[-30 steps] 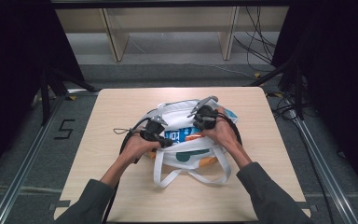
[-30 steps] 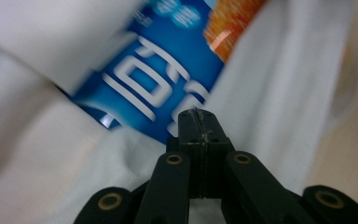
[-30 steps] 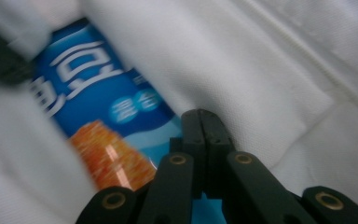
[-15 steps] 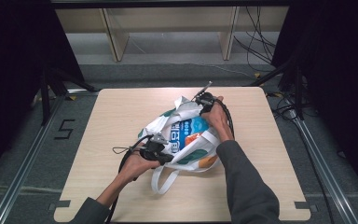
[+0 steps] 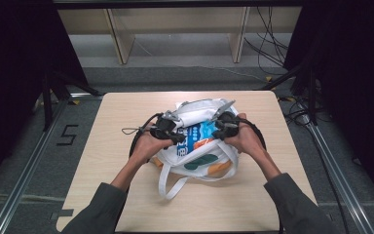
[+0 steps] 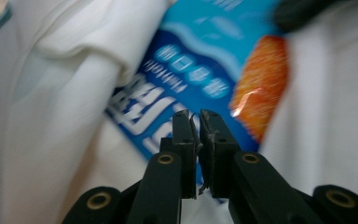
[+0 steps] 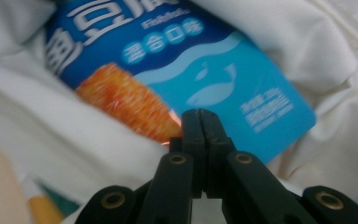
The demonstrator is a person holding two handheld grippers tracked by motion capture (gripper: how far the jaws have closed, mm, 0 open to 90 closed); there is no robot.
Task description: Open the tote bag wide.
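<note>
A white tote bag [image 5: 202, 165] with green and orange print lies on the wooden table [image 5: 117, 122]. A blue snack packet [image 5: 197, 134] shows at its mouth. My left gripper [image 5: 174, 134] is at the packet's left side. In the left gripper view its jaws [image 6: 198, 114] stand almost together, with a thin jagged edge of the packet [image 6: 191, 70] pinched between them and bag cloth [image 6: 51, 116] alongside. My right gripper [image 5: 219, 127] is at the packet's right side. Its jaws [image 7: 200, 113] are pressed tight together over the lower edge of the packet [image 7: 223, 70], above white cloth [image 7: 51, 135].
The bag's white handles [image 5: 175, 183] loop toward the table's front edge. Black cables [image 5: 136, 141] trail beside both hands. Bare tabletop lies on every side of the bag. Wooden shelving [image 5: 175, 24] stands beyond the table, and a floor mark "5" [image 5: 67, 135] lies at the left.
Half a second ago the right gripper held the bag's rim up toward the far side and the left sat nearer the front. Both are now at the bag's mouth, either side of the packet.
</note>
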